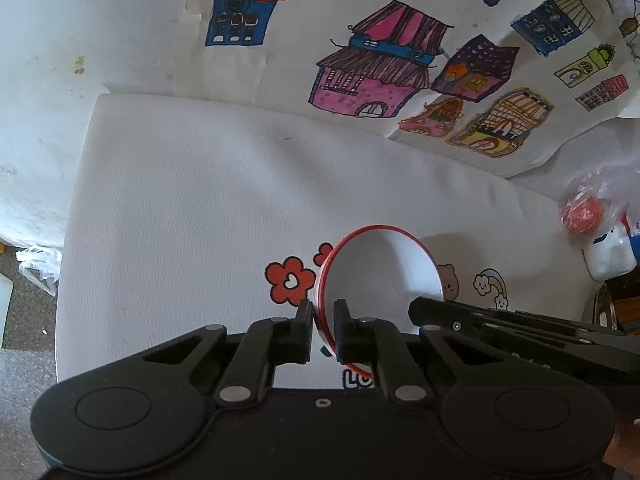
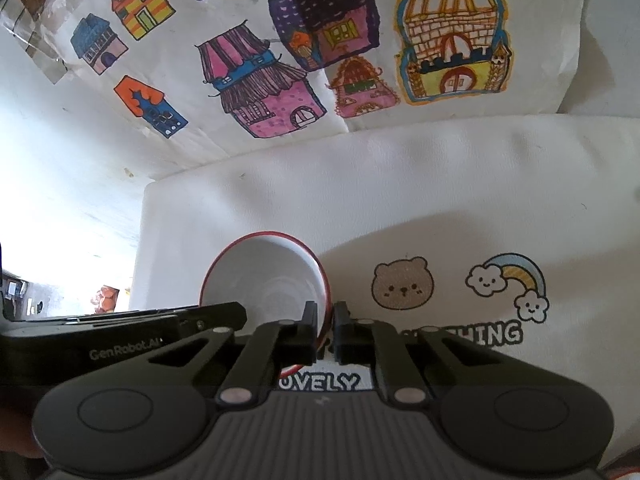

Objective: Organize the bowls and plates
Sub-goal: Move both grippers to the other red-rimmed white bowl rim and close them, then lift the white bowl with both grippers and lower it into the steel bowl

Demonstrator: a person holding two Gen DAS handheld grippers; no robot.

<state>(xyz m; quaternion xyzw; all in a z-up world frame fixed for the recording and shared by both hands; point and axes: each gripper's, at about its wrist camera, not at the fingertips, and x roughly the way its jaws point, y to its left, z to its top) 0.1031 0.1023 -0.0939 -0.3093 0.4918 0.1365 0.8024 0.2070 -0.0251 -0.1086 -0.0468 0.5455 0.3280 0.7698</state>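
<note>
A white bowl with a red rim [image 1: 384,280] is held between both grippers over a white padded surface [image 1: 200,200]. My left gripper [image 1: 324,310] is shut on the bowl's left rim, one finger inside and one outside. The other gripper's black body [image 1: 500,320] reaches in from the right. In the right wrist view the same bowl [image 2: 264,276] shows its white inside, and my right gripper [image 2: 326,312] is shut on its right rim. The left gripper's body [image 2: 140,320] lies across the left. I cannot tell whether the bowl touches the surface.
The padded surface carries flower [image 1: 290,280], bear [image 2: 402,280] and rainbow [image 2: 508,284] stickers. Drawings of coloured houses [image 1: 372,68] hang on the wall behind. At the right sit a clear bag with orange-red items [image 1: 580,212] and a white and blue figure [image 1: 612,252].
</note>
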